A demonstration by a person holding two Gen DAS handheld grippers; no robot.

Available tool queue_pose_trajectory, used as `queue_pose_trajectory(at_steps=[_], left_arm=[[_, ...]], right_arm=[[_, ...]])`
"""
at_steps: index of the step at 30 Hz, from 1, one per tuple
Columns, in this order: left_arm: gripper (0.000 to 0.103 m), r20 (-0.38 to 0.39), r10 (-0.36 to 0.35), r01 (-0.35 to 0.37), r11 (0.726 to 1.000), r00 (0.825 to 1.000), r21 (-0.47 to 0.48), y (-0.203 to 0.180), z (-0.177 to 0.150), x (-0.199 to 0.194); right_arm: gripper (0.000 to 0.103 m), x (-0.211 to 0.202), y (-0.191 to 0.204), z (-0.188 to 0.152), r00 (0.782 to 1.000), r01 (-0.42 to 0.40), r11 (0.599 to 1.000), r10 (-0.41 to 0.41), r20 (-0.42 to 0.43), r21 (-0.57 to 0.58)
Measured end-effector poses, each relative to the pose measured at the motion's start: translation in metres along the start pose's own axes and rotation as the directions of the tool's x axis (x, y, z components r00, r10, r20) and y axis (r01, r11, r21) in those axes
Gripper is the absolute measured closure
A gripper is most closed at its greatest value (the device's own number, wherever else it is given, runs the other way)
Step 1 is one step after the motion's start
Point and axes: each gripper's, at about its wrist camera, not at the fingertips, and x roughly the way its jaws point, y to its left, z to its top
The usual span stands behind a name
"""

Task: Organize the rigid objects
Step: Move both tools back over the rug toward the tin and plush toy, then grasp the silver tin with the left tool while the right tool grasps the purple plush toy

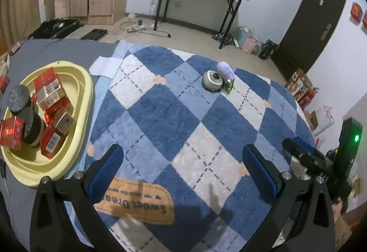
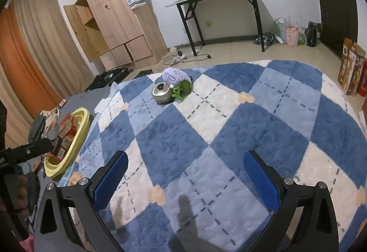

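Grippers left (image 1: 181, 164) and right (image 2: 185, 171) hover spread and empty over the blanket (image 2: 229, 137); boxes fill the yellow basin (image 1: 84, 91); metal tin (image 2: 161, 92) touches a purple plush (image 2: 174, 75)

I see a blanket (image 1: 160, 114) in blue, pale blue and cream diamonds with dashed dark lines, a pale yellow basin (image 1: 84, 100) of red boxes (image 1: 49, 84), a lilac plush (image 2: 174, 75), and blue pads (image 2: 112, 178) on black fingers.
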Motion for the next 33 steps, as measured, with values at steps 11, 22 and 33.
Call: queue_pose_trajectory(at_steps=[11, 22, 33], left_arm=[[0.000, -0.029, 0.025, -0.020, 0.987, 0.999, 0.162, 0.002, 0.012, 0.009], [0.000, -0.057, 0.012, -0.005, 0.993, 0.998, 0.121, 0.013, 0.006, 0.062], [0.000, 0.004, 0.016, -0.017, 0.994, 1.000, 0.112, -0.017, 0.035, 0.111]], right_arm=[[0.000, 0.080, -0.004, 0.099, 0.999, -0.025, 0.987, 0.032, -0.039, 0.161], [0.014, 0.201, 0.001, 0.149, 0.983, 0.032, 0.964, 0.018, -0.184, 0.265], [0.046, 0.138, -0.028, 0.131, 1.000, -0.011, 0.983, 0.014, -0.013, 0.182]])
